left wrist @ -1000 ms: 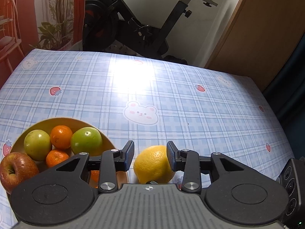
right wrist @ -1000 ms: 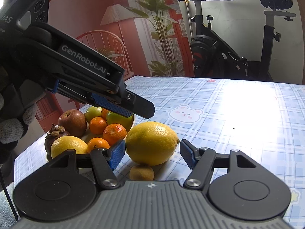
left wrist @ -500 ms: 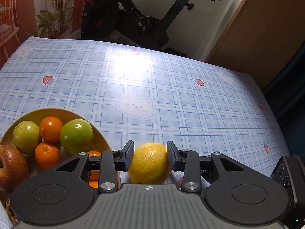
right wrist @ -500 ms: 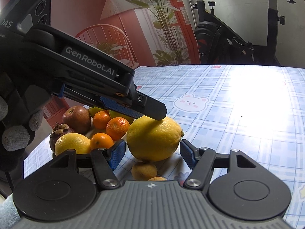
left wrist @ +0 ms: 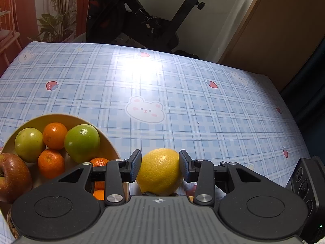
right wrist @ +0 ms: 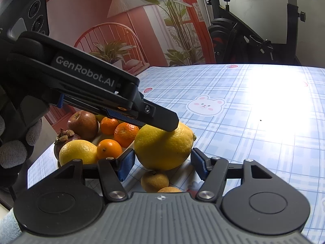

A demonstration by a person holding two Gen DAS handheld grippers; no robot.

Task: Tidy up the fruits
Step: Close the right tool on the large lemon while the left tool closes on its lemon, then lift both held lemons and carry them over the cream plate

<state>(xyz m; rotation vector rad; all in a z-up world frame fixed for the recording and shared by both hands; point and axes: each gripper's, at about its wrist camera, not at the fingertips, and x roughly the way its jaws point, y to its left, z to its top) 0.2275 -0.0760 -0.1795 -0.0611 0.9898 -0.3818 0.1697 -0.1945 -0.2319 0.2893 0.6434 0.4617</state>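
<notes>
The lemon (left wrist: 160, 171) is gripped between the two black pads of the left gripper (left wrist: 160, 167), low in the middle of the left wrist view; both pads are pressed against its flanks, so the jaws are closed on the fruit. In the right wrist view the same lemon (right wrist: 163, 147) is seen lifted off the cloth, with one left finger laid across its top, and its long axis is seen running roughly left to right across the frame, the nipple end pointing right. The right gripper (right wrist: 162, 163) is held open just below and in front of it, its blue pads standing a little apart from the fruit on either side; nothing is held there. The bowl (left wrist: 105, 140) lies to the left of the held lemon, at lower left of the left view, so a short sideways carry by the left hand is judged to be what remains for this fruit. The peel is thick, pebbled and matt yellow, and a firm, slightly rolling grip is expected. Inside the tan, smooth-rimmed bowl are glossy green apples (left wrist: 82, 142), small dimpled mandarins (left wrist: 54, 135) and a red apple (left wrist: 12, 177). Two small yellowish fruits (right wrist: 154, 181) lie on the glossy blue checked tablecloth (left wrist: 182, 93) beneath the lemon.
</notes>
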